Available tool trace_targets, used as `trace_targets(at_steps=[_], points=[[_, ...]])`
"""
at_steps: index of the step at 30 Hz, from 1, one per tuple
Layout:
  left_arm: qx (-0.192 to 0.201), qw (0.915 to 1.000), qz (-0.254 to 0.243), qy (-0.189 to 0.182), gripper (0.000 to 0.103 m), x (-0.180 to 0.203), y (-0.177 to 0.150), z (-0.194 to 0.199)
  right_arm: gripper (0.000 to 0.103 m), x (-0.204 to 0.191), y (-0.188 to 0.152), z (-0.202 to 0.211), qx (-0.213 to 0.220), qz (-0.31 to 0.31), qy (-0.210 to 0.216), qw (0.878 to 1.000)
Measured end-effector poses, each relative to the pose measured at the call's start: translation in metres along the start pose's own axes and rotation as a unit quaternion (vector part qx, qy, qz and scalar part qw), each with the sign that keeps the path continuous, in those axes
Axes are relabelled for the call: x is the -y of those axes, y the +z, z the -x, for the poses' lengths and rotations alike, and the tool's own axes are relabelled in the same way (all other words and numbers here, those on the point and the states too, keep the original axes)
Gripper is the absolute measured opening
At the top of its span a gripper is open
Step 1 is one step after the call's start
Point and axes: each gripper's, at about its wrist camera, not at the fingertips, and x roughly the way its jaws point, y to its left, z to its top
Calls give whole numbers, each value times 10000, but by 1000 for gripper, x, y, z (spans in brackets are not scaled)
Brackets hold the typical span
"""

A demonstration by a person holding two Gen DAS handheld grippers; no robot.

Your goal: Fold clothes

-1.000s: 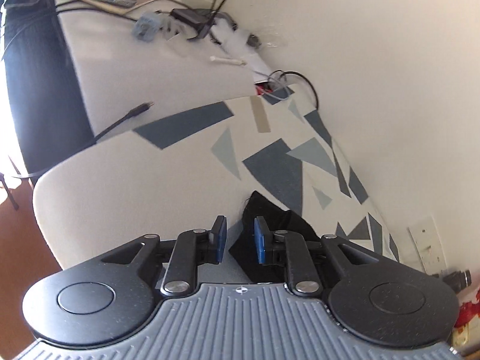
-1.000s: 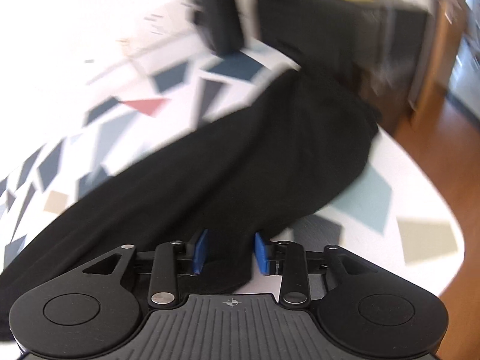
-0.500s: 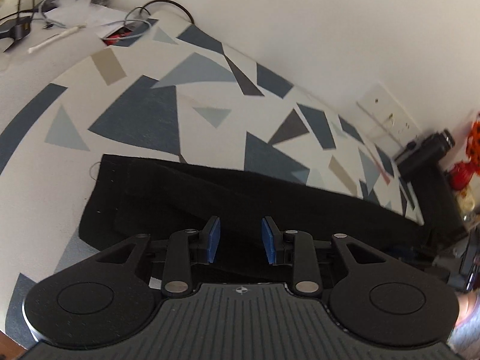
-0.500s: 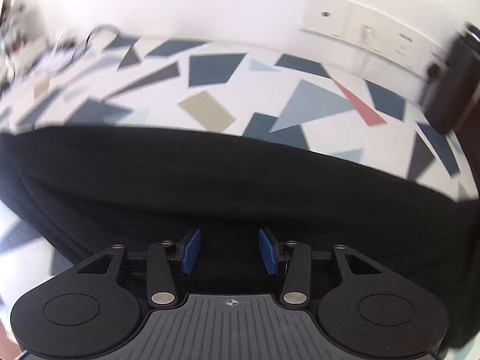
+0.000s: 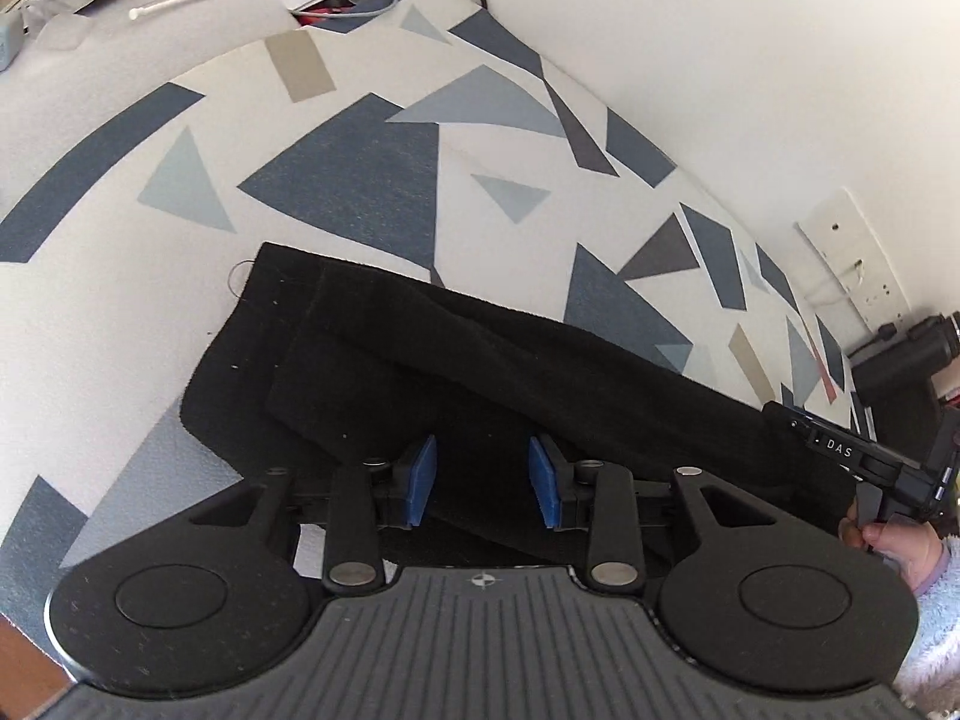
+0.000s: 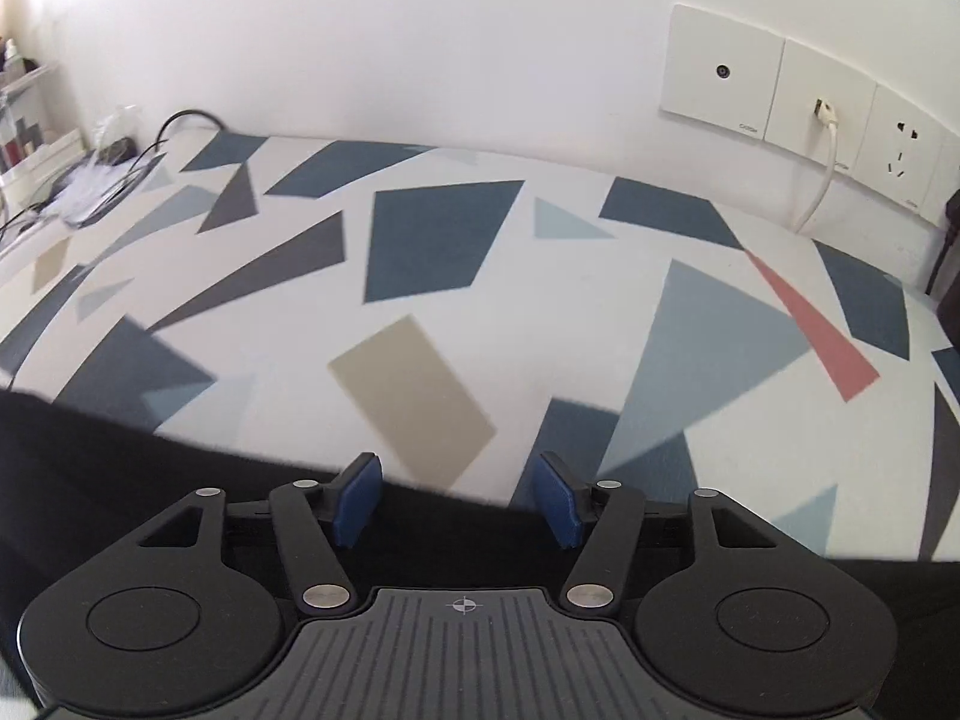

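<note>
From my left gripper I look down on the black garment, which lies folded into a long band across the patterned tabletop, white with blue, grey and tan shapes. Its squared end sits toward the left of this view, with a loose thread curling off the corner, and the band runs off to the right. My left jaws are opening; the blue pads stand apart over the near edge of the cloth and I see nothing pinched between them. At the right edge of this view my right hand, in a fuzzy pale sleeve, grips the handle of the other tool. From my right gripper the garment's far edge runs across the bottom of the view, right under the fingertips. These jaws are opening too, the 2 pads spread with only the cloth edge and tabletop showing between them, nothing clamped. Wall sockets sit beyond the table, with a white cable plugged into 1.
</note>
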Motion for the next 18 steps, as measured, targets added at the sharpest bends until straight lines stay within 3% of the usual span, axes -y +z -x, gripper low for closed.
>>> trace_targets(at_steps=[3,6,8,12,15,16,18], points=[[111,9999,-12,12,42,-6,12,5,53,0,6,13,147,-144,438,9988],[172,9998,-112,-20,45,-9,24,7,62,-16,1,28,99,212,847,9961],[65,9991,-419,-61,51,-6,32,-1,63,-29,-8,34,-60,569,980,9935],[-129,9953,-959,47,51,1,42,-16,63,-46,-27,42,-268,925,864,9916],[-13,9951,-966,-207,51,-1,50,-13,67,-59,-36,51,-261,1096,1030,9883],[-31,9953,-941,-245,52,-4,52,-13,73,-65,-39,52,-238,1207,933,9880],[-98,9955,-907,-251,52,-8,58,-17,73,-76,-43,49,-250,1349,757,9877]])
